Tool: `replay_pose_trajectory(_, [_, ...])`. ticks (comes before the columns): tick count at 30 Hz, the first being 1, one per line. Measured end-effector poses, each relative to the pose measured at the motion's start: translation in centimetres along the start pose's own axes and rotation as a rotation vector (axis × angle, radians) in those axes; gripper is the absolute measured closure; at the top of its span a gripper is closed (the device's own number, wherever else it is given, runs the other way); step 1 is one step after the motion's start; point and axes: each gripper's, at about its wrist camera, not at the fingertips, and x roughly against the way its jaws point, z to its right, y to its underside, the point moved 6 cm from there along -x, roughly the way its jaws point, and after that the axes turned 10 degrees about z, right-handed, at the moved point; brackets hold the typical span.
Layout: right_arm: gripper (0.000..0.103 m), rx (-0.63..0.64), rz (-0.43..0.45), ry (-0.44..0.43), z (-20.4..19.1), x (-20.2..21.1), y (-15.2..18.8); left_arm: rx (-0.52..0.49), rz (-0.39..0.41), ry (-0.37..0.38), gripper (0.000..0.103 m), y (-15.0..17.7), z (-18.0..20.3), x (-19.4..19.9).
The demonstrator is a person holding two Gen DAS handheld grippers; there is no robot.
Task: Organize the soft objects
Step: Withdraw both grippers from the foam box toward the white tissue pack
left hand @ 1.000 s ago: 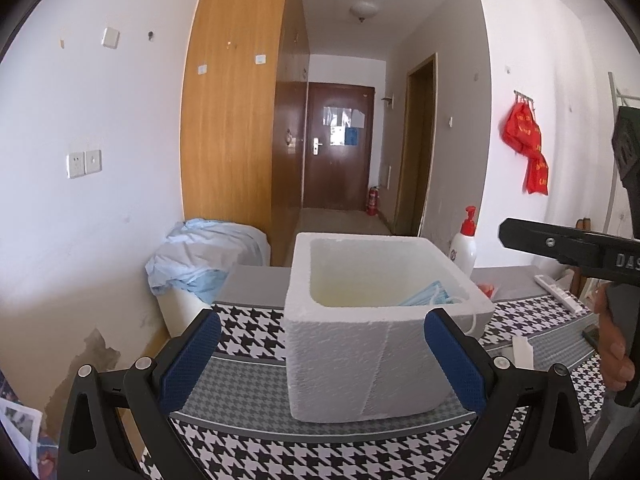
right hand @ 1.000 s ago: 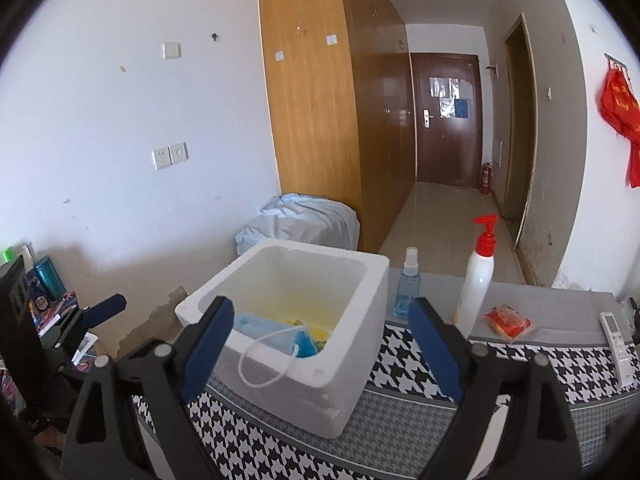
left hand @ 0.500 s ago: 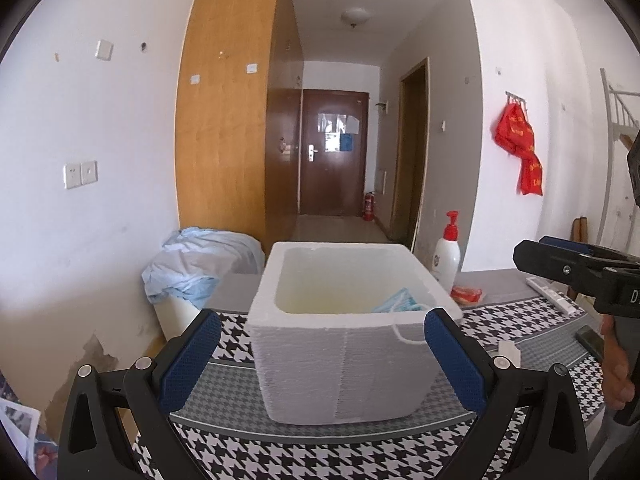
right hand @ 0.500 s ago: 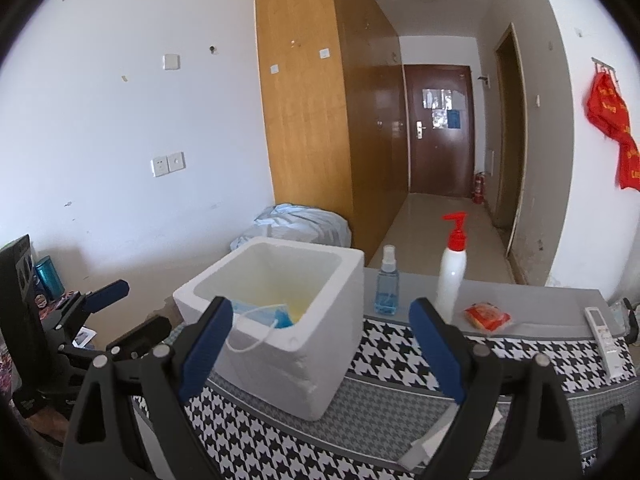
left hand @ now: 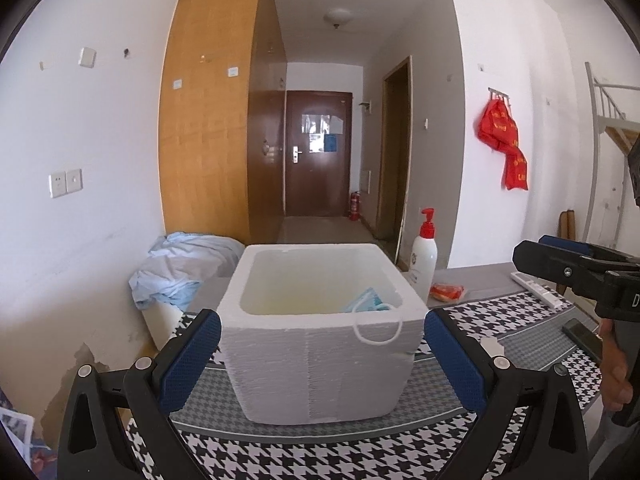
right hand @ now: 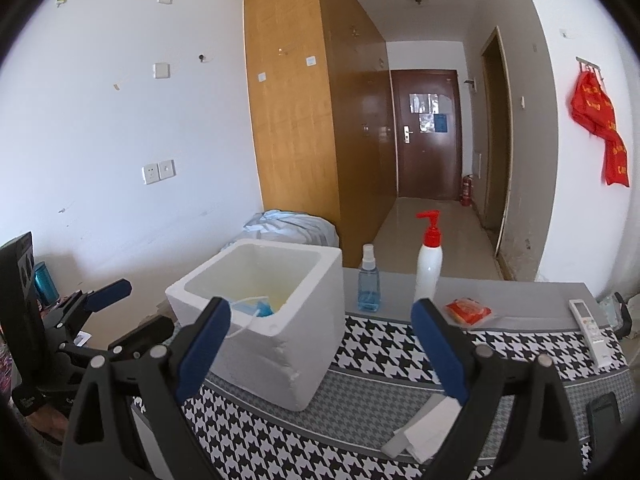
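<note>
A white foam box [left hand: 320, 352] stands on the houndstooth table; it also shows in the right wrist view [right hand: 276, 320]. A blue face mask [left hand: 370, 302] lies inside at the near right corner, its white ear loop hanging over the rim; it also shows in the right wrist view [right hand: 252, 308]. My left gripper [left hand: 320, 360] is open and empty, a little back from the box's front. My right gripper [right hand: 320, 352] is open and empty, right of the box and above the table. A folded white cloth [right hand: 428, 428] lies under its right finger.
A white pump bottle with red top [right hand: 429, 264], a blue spray bottle [right hand: 368, 280], a red packet [right hand: 468, 311] and a white remote [right hand: 592, 328] sit along the back of the table. A dark phone [left hand: 582, 334] lies at right. Blue bedding [left hand: 184, 268] is piled beyond the table.
Both grippers have pulled back and risen from the box, which looks smaller now. The mask stays in the box with its loop over the rim.
</note>
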Motion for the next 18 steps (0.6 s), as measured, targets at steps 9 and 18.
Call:
replay_pose_trajectory(9, [0.009,-0.016,0.01,0.027,1.5,1.3,0.1,-0.014,-0.001,0.034,0.001,-0.2,1.7,-0.1])
replay_pose_trajectory(18, [0.009,-0.033,0.016,0.071,3.3,2.4,0.3,-0.03,-0.011,0.086,0.001,0.2,4.1,-0.4])
